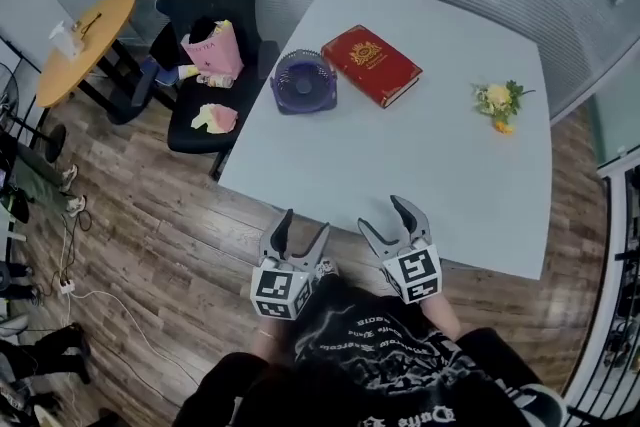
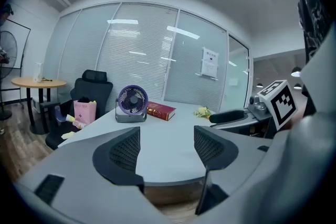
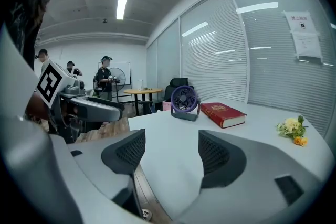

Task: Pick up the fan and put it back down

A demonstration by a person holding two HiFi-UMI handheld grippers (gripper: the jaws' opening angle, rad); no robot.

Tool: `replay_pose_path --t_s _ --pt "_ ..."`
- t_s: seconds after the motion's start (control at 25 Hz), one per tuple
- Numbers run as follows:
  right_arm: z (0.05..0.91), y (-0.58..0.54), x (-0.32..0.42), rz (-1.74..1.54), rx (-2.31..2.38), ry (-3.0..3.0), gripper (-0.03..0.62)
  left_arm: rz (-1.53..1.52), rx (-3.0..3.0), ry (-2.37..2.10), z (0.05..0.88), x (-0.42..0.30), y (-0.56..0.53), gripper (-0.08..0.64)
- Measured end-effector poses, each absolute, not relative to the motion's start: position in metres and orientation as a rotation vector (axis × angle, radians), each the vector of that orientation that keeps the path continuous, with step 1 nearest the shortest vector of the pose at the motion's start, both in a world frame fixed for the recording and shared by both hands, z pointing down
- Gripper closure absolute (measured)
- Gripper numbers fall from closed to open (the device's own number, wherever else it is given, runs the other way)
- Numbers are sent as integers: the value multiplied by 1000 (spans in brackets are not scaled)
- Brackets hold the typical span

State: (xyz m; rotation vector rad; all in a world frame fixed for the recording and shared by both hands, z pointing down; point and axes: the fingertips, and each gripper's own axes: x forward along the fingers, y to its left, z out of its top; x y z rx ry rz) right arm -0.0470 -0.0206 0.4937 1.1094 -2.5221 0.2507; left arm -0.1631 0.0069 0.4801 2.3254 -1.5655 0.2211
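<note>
A small purple fan on a grey base stands upright near the far left corner of the white table. It also shows in the left gripper view as the fan and in the right gripper view as the fan. My left gripper hangs open just off the table's near edge, with nothing between its jaws. My right gripper is open and empty too, over the near edge. Both are far from the fan. The left gripper and right gripper show empty gaps.
A red book lies right beside the fan. Yellow flowers lie at the table's far right. A black chair with a pink bag stands left of the table, a round wooden table beyond it. People stand far off in the right gripper view.
</note>
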Motion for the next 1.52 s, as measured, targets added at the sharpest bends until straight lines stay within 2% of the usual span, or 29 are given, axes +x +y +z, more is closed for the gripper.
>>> replay_pose_path --t_s 0.28,0.72,1.52 --pt "495 -41 -74 261 1175 -2498 284 250 2356 -1511 486 -196 -20 236" --pt "500 -70 -75 286 1220 -2473 284 241 2316 -1518 499 -208 -46 236" --pt "489 -178 -100 185 1046 -2542 287 301 2209 -1697 498 -243 -127 236"
